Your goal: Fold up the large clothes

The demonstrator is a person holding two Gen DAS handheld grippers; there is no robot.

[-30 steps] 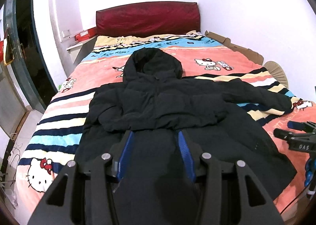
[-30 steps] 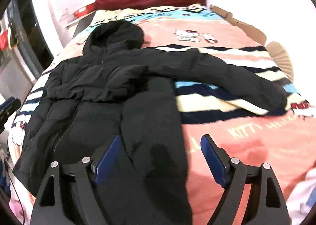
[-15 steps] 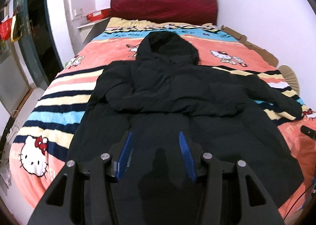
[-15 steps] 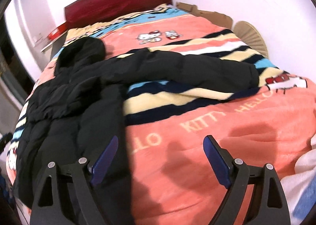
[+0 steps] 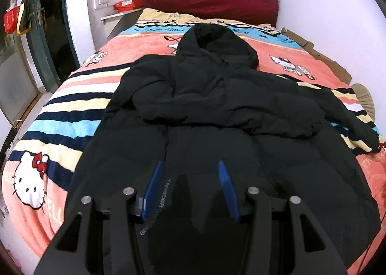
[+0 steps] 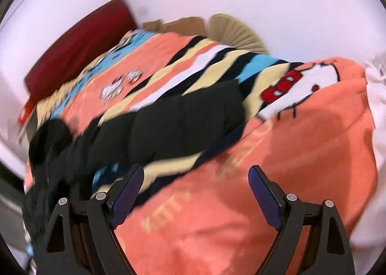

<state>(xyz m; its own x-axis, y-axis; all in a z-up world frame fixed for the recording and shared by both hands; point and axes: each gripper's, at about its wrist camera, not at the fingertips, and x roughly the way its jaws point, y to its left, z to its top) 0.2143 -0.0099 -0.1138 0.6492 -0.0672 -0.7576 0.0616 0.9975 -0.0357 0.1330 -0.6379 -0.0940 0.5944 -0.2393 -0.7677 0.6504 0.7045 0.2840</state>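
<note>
The free sleeve (image 6: 183, 125) runs toward the bed's (image 6: 277, 178) right edge, ahead-left of the right gripper (image 6: 195, 193), jaws wide and empty; left gripper (image 5: 190, 190), half-open, hovers over the hem.

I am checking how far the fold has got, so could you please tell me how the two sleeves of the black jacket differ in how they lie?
1. The left sleeve is folded across the chest of the jacket; the right sleeve stretches straight out sideways.
2. The left sleeve rests on the jacket itself; the right sleeve lies on the striped blanket.

Both are black, puffy and lying flat, and neither claw holds either.
</note>
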